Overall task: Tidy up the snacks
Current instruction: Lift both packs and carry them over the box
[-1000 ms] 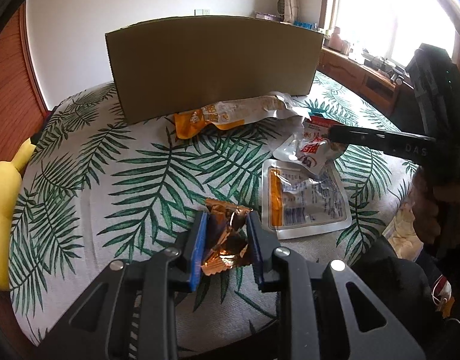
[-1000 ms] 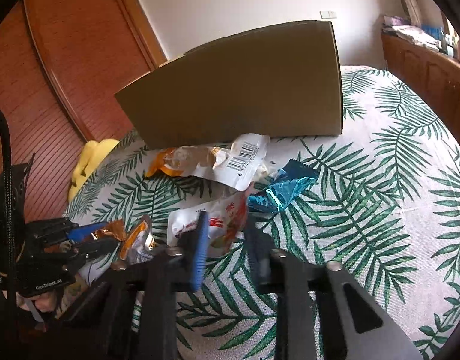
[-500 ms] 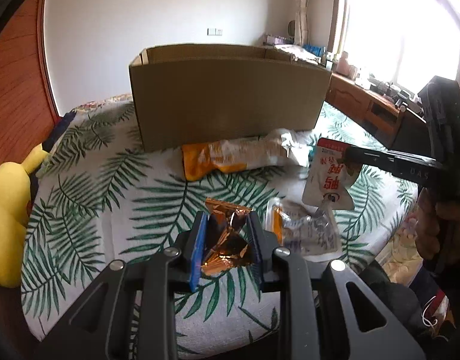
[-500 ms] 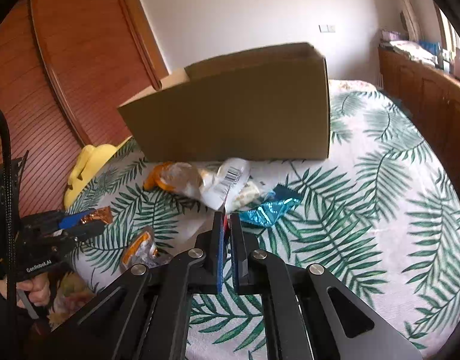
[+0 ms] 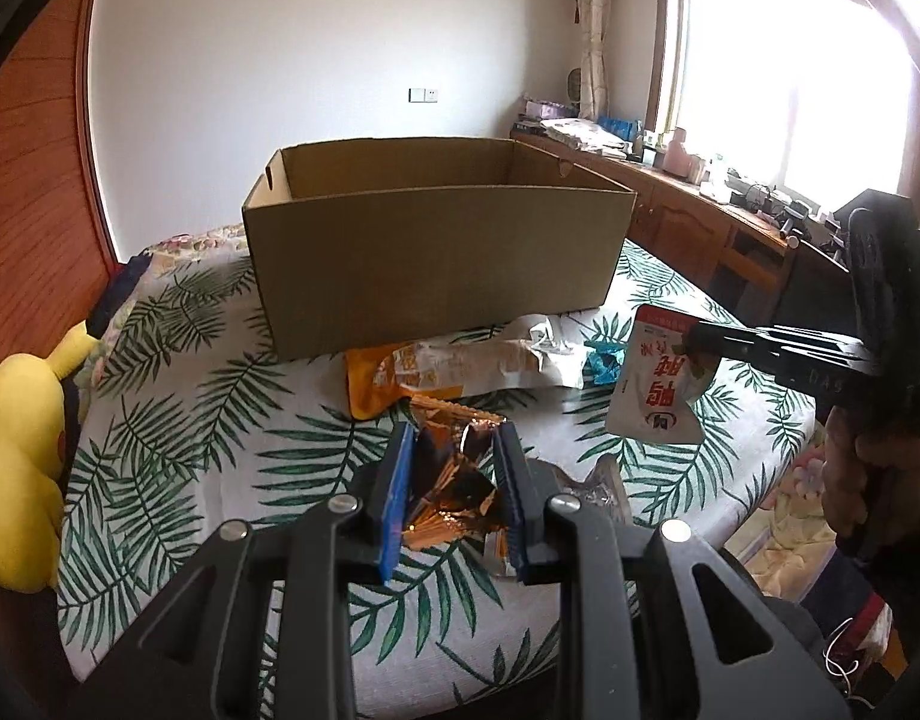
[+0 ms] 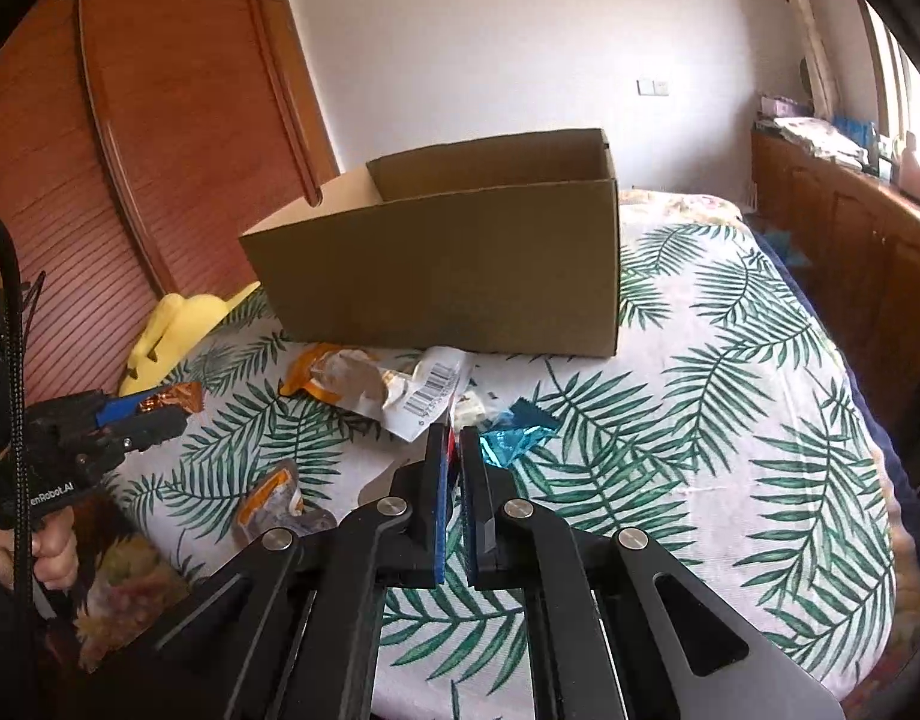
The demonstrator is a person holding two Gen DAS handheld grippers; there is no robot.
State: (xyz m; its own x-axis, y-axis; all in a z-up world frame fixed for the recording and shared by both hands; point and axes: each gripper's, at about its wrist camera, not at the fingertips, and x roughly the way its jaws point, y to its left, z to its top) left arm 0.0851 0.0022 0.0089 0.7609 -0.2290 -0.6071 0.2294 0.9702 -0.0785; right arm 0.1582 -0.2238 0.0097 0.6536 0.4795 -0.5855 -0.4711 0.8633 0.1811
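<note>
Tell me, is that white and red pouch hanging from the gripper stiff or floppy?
Probably floppy and light: the white and red pouch dangles from one pinched edge in the right gripper and curves. Its glossy film may be slippery, so it could slide out.

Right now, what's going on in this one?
A person is sorting snacks on a palm-leaf bedspread, a gripper in each hand. The left gripper is shut on a crumpled copper-orange foil wrapper; the right gripper is shut on a white pouch with red lettering. Both are held off the bed, short of the open brown cardboard box. An orange-and-white packet, a blue foil wrapper and a clear pouch lie loose.
</note>
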